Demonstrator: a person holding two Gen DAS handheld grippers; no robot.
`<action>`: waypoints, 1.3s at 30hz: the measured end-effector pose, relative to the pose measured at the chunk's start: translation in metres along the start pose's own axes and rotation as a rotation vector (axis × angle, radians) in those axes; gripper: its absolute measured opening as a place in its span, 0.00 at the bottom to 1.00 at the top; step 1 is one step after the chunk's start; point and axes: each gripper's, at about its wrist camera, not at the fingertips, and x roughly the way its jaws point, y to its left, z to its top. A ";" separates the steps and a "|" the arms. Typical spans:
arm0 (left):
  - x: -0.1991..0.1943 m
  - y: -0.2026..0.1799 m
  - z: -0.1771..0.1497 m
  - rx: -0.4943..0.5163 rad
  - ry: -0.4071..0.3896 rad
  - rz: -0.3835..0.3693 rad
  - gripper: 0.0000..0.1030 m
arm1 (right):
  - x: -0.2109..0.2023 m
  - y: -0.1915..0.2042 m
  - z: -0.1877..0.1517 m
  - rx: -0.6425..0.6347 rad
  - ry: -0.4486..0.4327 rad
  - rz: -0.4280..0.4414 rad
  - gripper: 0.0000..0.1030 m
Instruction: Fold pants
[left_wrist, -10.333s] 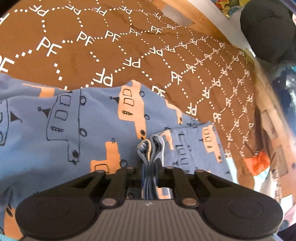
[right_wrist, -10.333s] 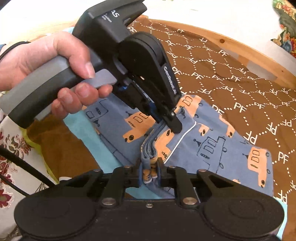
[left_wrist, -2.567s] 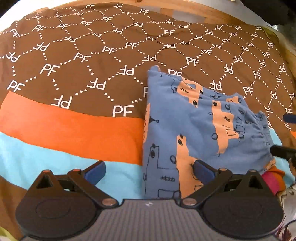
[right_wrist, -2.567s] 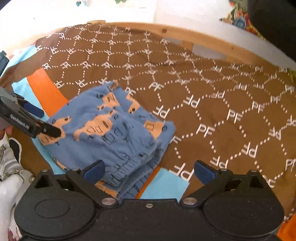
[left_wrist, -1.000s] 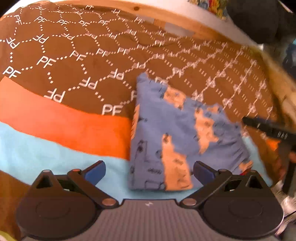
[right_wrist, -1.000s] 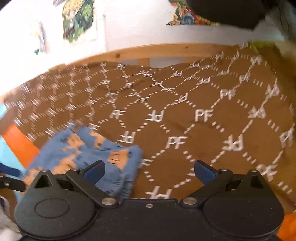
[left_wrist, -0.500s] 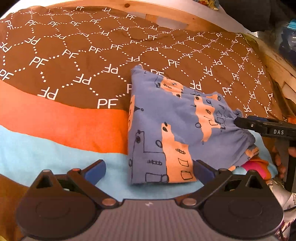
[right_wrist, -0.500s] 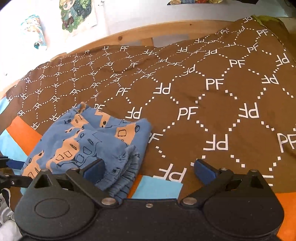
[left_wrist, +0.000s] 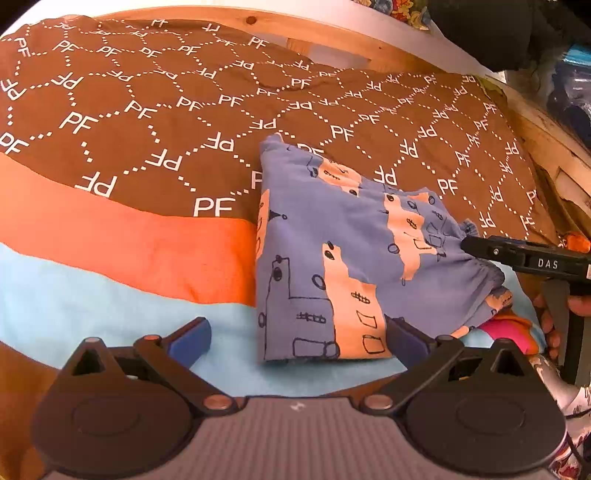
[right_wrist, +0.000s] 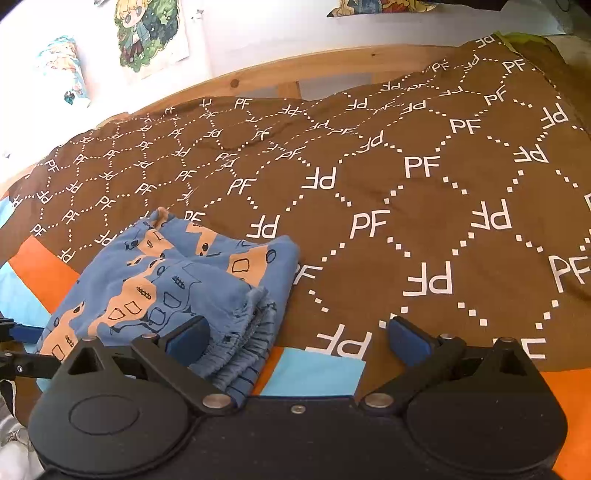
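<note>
The blue pants (left_wrist: 343, 254) with orange car prints lie folded into a small stack on the brown patterned blanket (left_wrist: 147, 122). My left gripper (left_wrist: 297, 338) is open and empty, just in front of the stack's near edge. My right gripper (right_wrist: 297, 332) is open and empty; its left finger (right_wrist: 186, 339) is by the gathered waistband (right_wrist: 251, 332) of the pants (right_wrist: 166, 280). The right gripper's finger (left_wrist: 524, 254) shows in the left wrist view at the waistband end of the stack.
The blanket (right_wrist: 406, 184) has orange (left_wrist: 129, 240) and light blue (left_wrist: 74, 295) stripes near the front edge. A wooden bed rail (right_wrist: 295, 70) runs along the far side, with posters (right_wrist: 147, 33) on the wall behind. A pink and orange cloth (left_wrist: 509, 328) lies beside the stack.
Both grippers were shut on the pants ten seconds ago; they have let go and drawn back. In the last second the right gripper swung back toward the waistband. The folded stack lies still.
</note>
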 end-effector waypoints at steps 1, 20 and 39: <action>0.000 0.000 0.003 0.010 0.019 -0.005 1.00 | 0.000 0.002 0.002 -0.010 0.014 -0.007 0.99; 0.005 0.029 0.017 -0.158 0.015 -0.188 1.00 | 0.072 -0.025 0.070 0.235 0.167 0.306 0.79; -0.006 0.024 0.019 -0.179 0.087 -0.110 0.55 | 0.067 -0.013 0.050 0.140 0.096 0.169 0.41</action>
